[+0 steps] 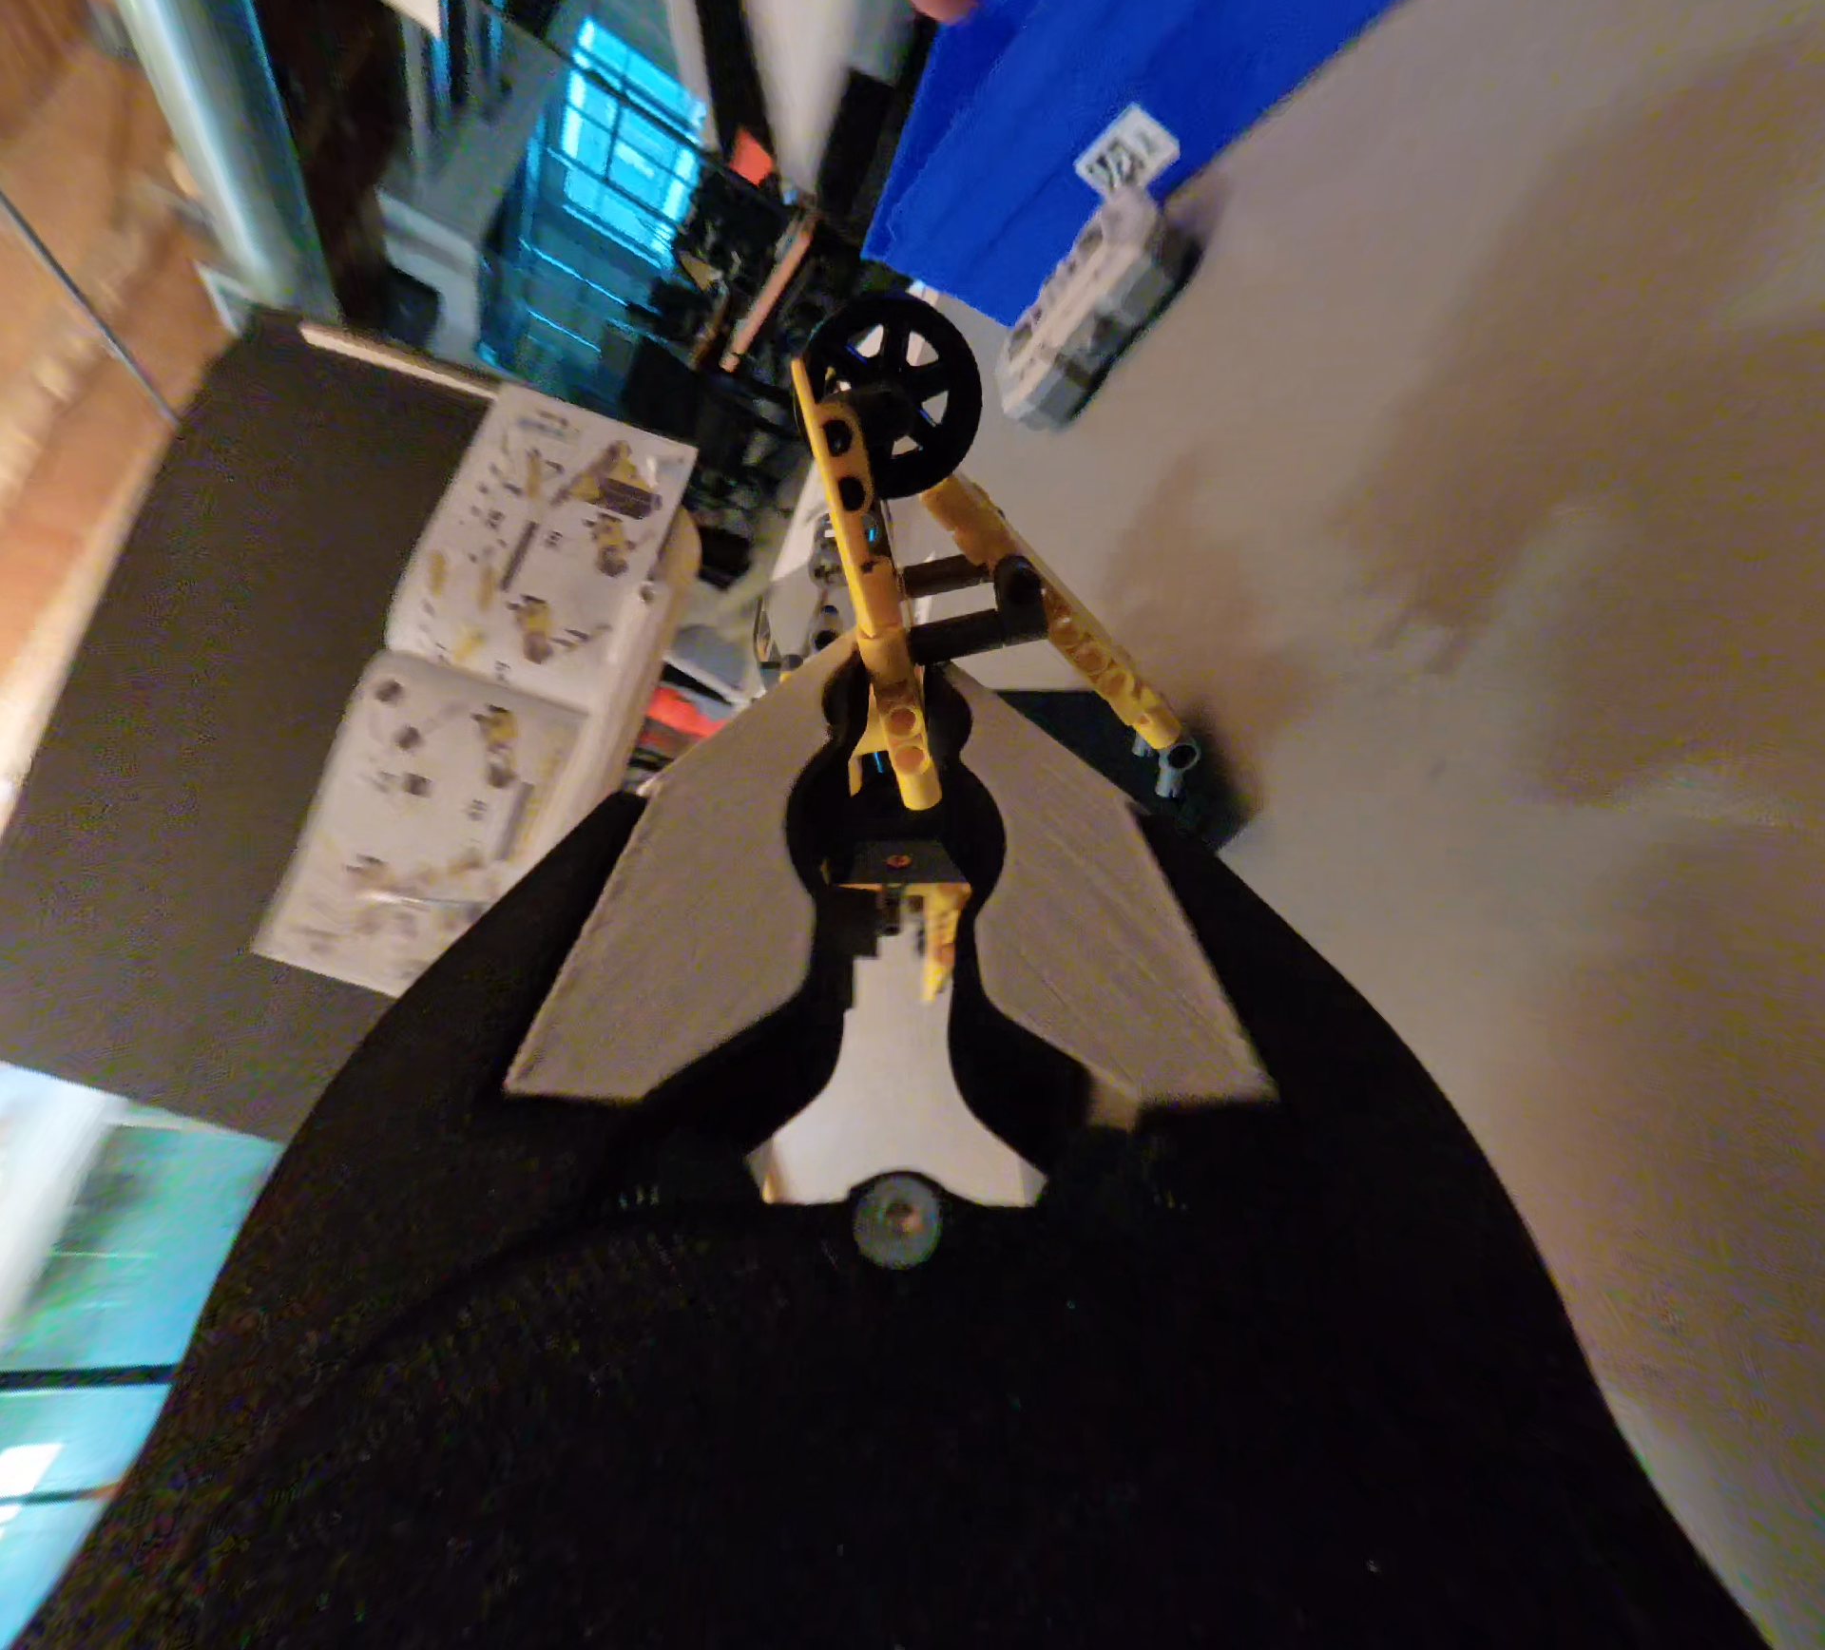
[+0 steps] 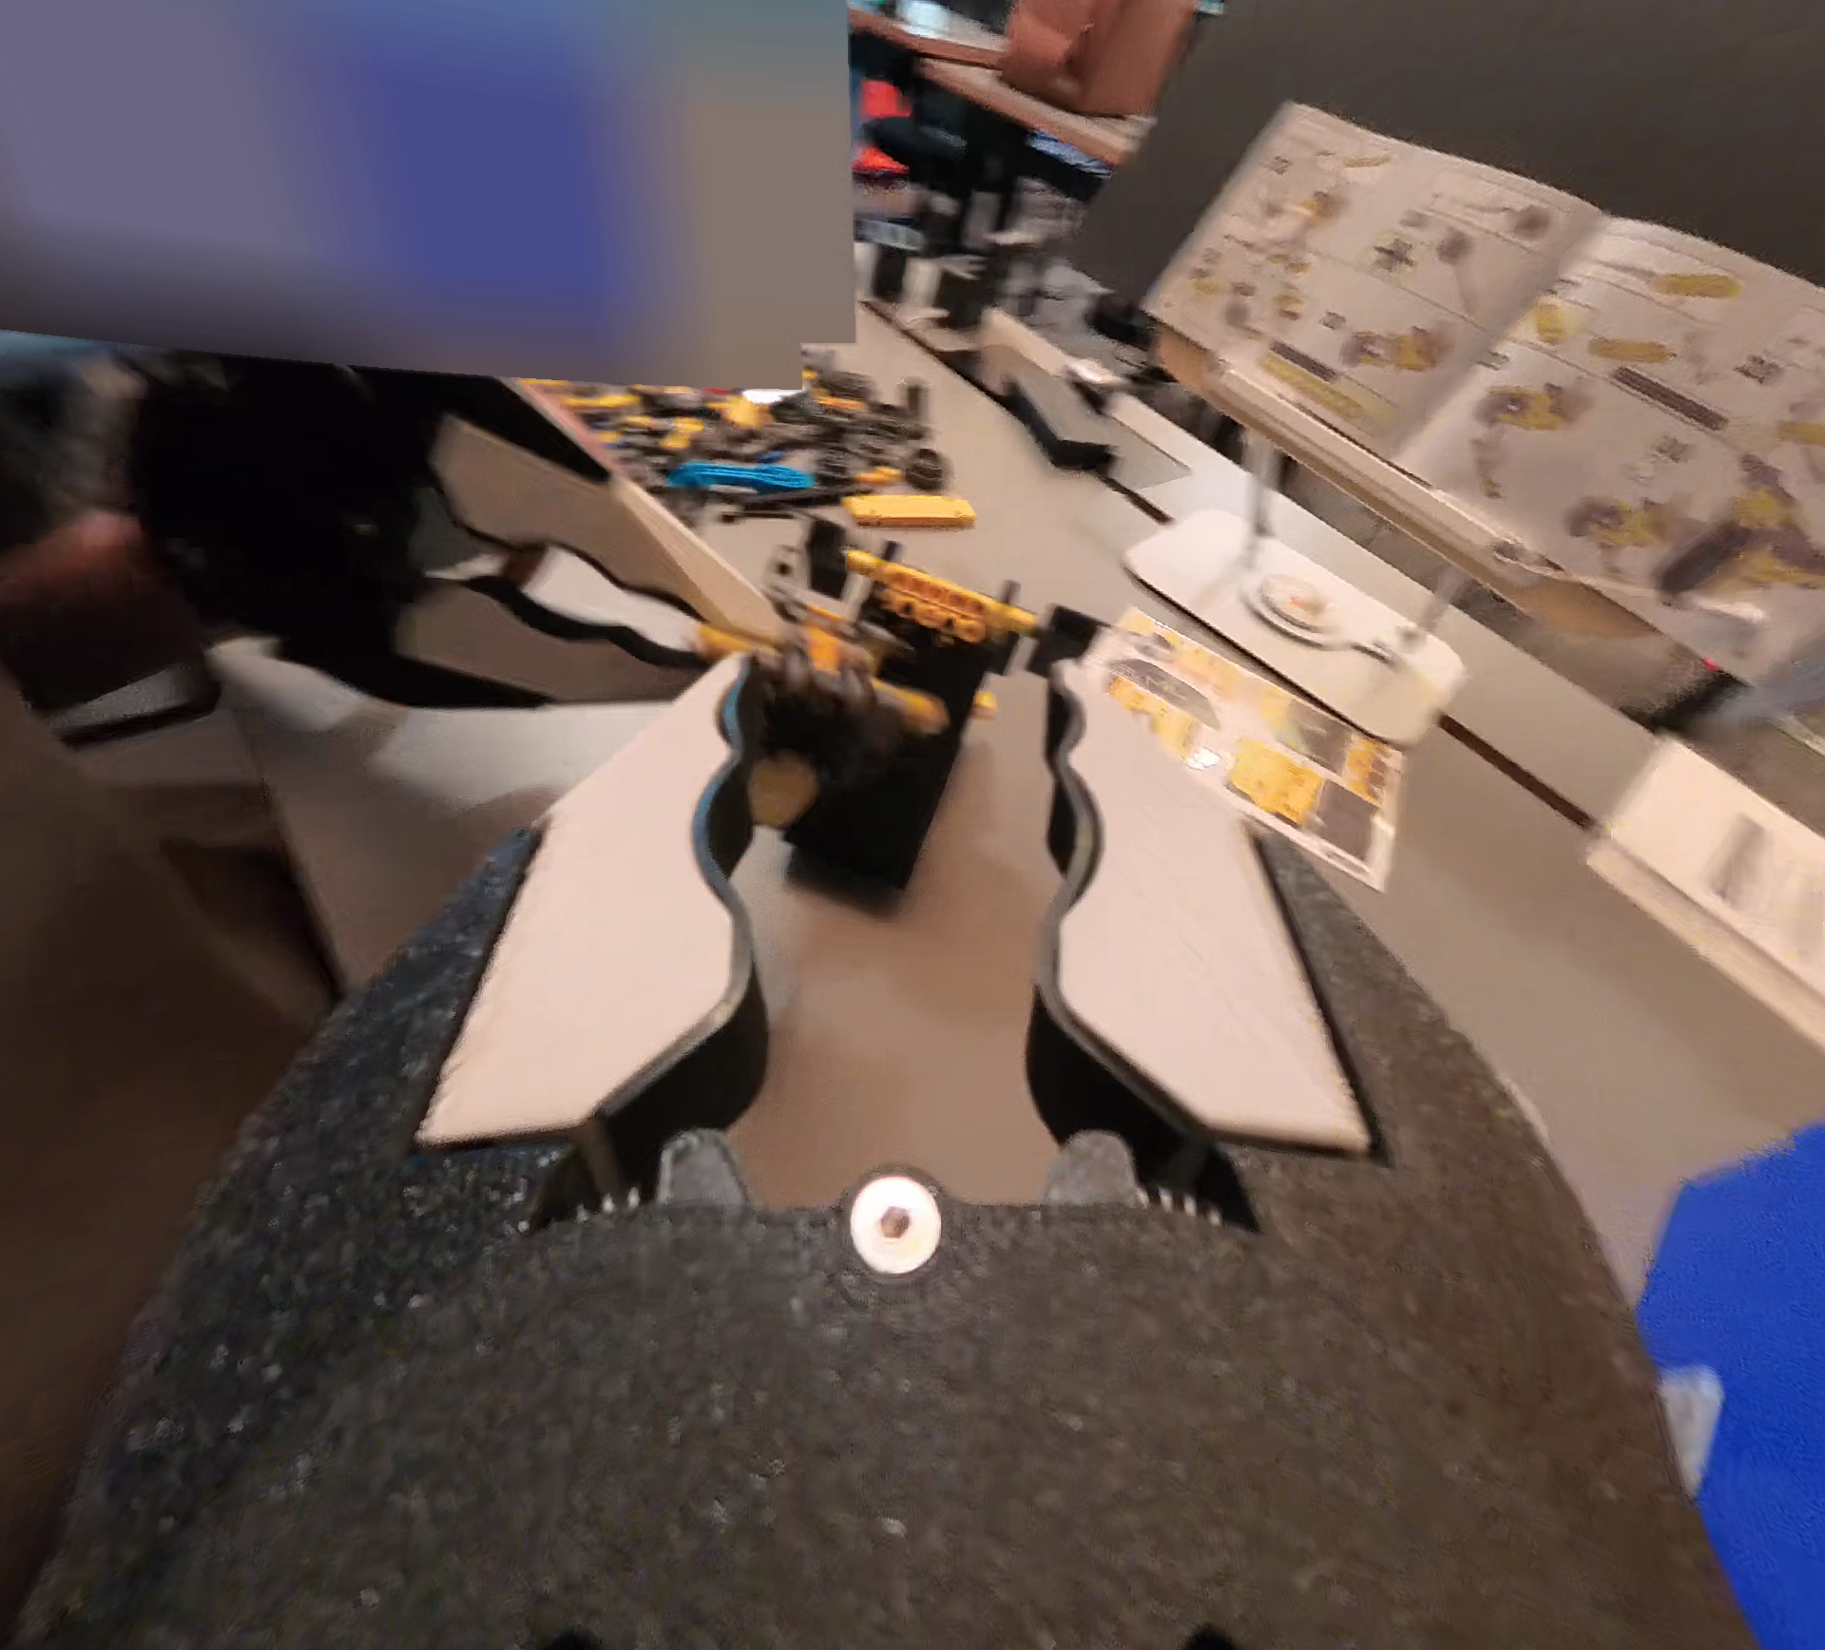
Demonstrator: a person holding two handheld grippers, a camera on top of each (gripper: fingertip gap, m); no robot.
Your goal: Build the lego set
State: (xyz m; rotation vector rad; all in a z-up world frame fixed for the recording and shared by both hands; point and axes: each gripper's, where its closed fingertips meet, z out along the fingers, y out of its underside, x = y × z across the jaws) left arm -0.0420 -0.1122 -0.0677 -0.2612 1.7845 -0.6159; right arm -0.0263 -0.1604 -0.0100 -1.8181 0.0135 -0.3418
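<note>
The yellow beam-and-wheel model point(image 1: 894, 576) is being pinched by one thin beam in the closed left claw point(image 1: 894, 734), above the worktop point(image 1: 1481, 714). Light, rigid, pin-jointed, likely fragile. The right claw point(image 2: 894, 714) is being held open nearby, empty.

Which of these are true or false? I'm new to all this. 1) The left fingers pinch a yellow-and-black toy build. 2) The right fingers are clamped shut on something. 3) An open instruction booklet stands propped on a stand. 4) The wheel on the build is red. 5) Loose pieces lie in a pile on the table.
1) True: the left gripper is shut on a yellow beam of the toy build.
2) False: the right gripper is open, holding nothing.
3) True: the instruction booklet stands open on a stand.
4) False: the wheel is black.
5) True: a pile of loose pieces lies on the table.
</note>
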